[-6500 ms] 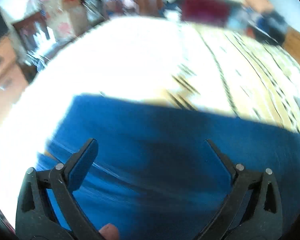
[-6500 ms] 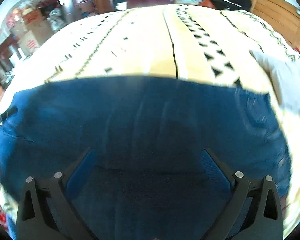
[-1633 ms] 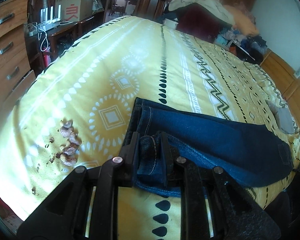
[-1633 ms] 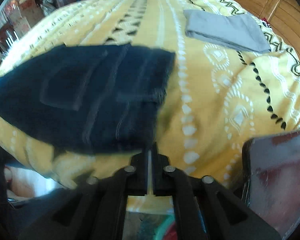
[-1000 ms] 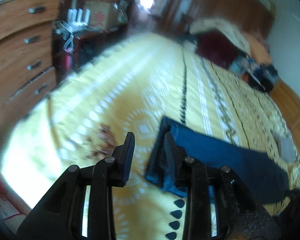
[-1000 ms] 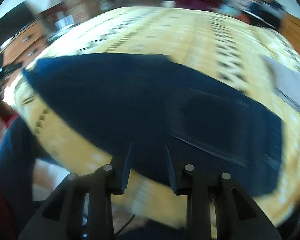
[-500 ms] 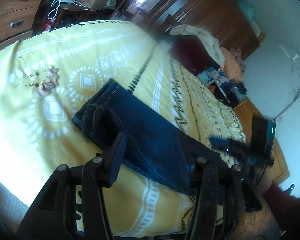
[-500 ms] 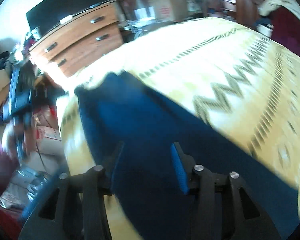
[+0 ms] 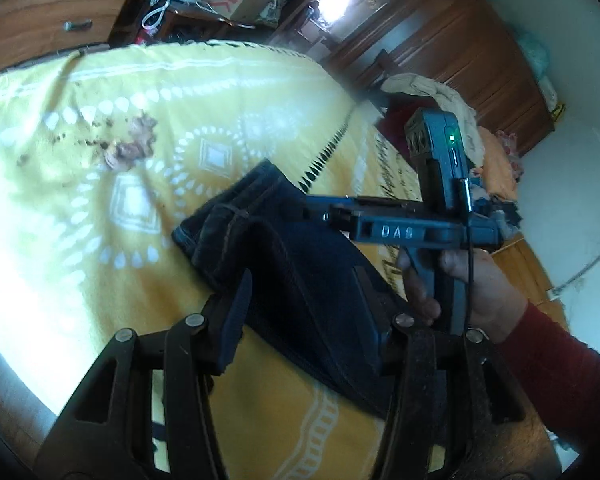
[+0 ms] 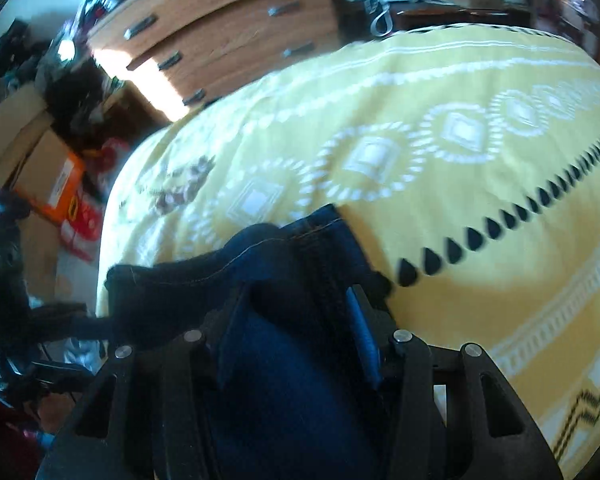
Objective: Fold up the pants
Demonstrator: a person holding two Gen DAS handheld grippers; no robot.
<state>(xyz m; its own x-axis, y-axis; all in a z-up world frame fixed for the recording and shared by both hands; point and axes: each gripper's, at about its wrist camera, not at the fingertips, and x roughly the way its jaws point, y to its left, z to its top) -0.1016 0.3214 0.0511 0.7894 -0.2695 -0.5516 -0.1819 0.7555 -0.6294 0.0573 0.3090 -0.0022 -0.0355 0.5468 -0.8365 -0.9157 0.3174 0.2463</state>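
Dark blue jeans [image 9: 300,280] lie folded lengthwise on a yellow patterned bedspread [image 9: 100,184], their bunched end toward the left. My left gripper [image 9: 312,312] is open and hovers just above the near edge of the jeans. My right gripper [image 10: 296,316] is open over the same jeans [image 10: 284,380], its jaws straddling the fabric near that end. The right gripper's body [image 9: 400,232] and the hand holding it show in the left wrist view, reaching across above the jeans.
Brown crumbs [image 9: 128,148] lie on the bedspread left of the jeans. A wooden dresser [image 10: 228,36] and cardboard boxes [image 10: 40,160] stand beside the bed. A wardrobe [image 9: 460,48] and piled clothes are at the far end.
Both grippers have let go of the jeans and opened. The right gripper has swung across from the far end to the bunched end; the left has drawn back a little.
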